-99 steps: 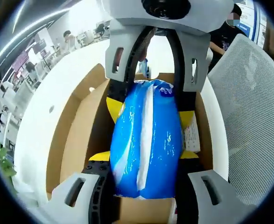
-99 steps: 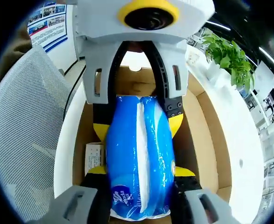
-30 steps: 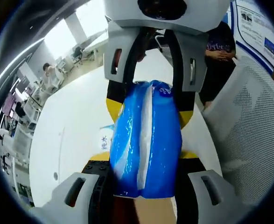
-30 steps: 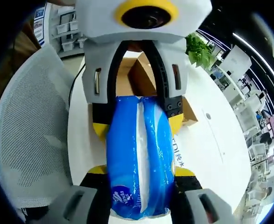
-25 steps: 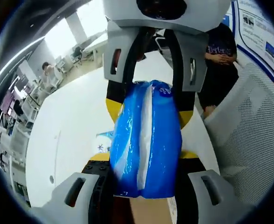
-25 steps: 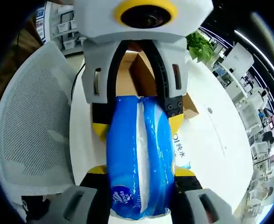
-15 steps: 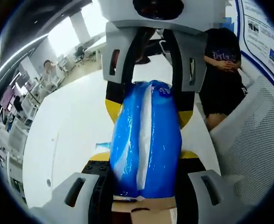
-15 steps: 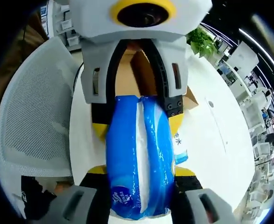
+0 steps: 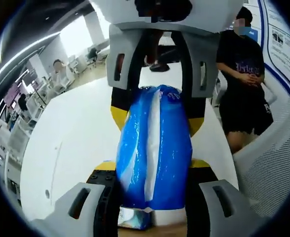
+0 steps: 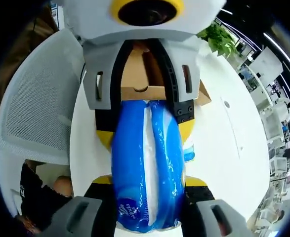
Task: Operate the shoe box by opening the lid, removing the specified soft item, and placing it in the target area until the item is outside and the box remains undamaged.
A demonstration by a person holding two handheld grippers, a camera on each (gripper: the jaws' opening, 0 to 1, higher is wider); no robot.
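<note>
A blue plastic-wrapped soft tissue pack (image 9: pixel 154 148) is clamped lengthwise between both grippers, which face each other. In the left gripper view, my left gripper (image 9: pixel 152 165) is shut on the pack's near end, and my right gripper (image 9: pixel 154 119) is shut on the far end from above. In the right gripper view, the pack (image 10: pixel 147 165) sits in my right gripper (image 10: pixel 147 180), with the left gripper (image 10: pixel 145 134) opposite. The open cardboard shoe box (image 10: pixel 142 74) stands on the white table behind the left gripper. The pack is outside the box, above the table.
The white table (image 9: pixel 65 148) spreads to the left. A small blue packet (image 10: pixel 189 150) lies on it near the box. A white mesh chair (image 10: pixel 36 108) stands beside the table. A person in black (image 9: pixel 243 84) stands nearby. A green plant (image 10: pixel 219 39) is at the far edge.
3.3 s ago the pack hung over the open box; now it is over bare table, with the box behind. Both grippers have kept their hold throughout.
</note>
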